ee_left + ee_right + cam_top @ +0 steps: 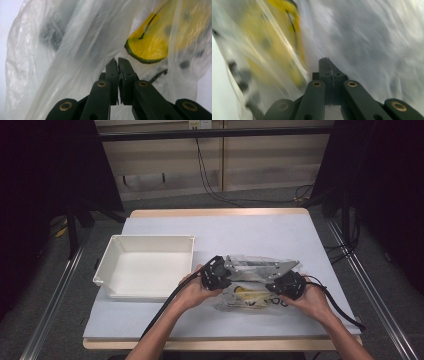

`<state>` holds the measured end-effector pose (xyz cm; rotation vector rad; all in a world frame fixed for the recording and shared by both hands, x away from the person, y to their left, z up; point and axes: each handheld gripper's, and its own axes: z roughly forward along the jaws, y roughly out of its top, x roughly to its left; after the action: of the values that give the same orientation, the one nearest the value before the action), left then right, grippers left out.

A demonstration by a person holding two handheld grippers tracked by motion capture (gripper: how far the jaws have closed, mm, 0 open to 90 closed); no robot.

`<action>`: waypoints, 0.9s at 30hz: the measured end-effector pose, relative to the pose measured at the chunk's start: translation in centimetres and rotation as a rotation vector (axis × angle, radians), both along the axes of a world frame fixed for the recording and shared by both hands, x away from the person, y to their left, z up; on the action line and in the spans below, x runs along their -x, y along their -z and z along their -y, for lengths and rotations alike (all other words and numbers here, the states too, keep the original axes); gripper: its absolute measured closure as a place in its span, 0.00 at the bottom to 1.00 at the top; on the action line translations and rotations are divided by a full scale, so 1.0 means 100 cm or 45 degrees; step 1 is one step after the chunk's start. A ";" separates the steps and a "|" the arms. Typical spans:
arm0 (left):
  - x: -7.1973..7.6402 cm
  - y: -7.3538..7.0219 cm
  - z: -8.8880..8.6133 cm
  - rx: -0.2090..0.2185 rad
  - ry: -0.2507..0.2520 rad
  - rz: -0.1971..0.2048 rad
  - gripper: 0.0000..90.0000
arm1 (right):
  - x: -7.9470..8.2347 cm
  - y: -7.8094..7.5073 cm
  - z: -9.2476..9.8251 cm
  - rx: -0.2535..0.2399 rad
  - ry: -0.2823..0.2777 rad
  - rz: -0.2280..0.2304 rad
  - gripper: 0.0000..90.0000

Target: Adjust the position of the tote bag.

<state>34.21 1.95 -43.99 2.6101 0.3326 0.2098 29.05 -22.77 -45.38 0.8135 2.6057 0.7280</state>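
At the lower centre of the high view, a clear plastic bag [252,290] with yellow print is lain on the counter [280,232]. Its left end is pinched by the left tool [224,276], jaws together on the film, and its right end by the right tool [280,287], likewise clamped. Farther left, a white tray [115,251] is seen.
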 end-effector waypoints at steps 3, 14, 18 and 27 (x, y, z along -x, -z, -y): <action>0.001 0.006 0.001 -0.049 0.000 0.005 0.97 | -0.001 0.001 0.009 0.067 0.041 0.009 1.00; 0.003 0.014 -0.001 -0.236 -0.038 0.079 1.00 | -0.004 0.009 0.039 0.153 0.119 -0.005 1.00; 0.004 0.015 -0.004 -0.228 -0.061 0.075 1.00 | -0.004 0.008 0.049 0.165 0.140 -0.021 1.00; 0.004 0.013 -0.004 -0.243 -0.025 0.032 1.00 | -0.004 0.006 0.071 0.194 0.166 -0.052 1.00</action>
<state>33.79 2.32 -45.30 2.7899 0.3445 0.2941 29.46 -29.91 -46.00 0.9493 2.5767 0.4751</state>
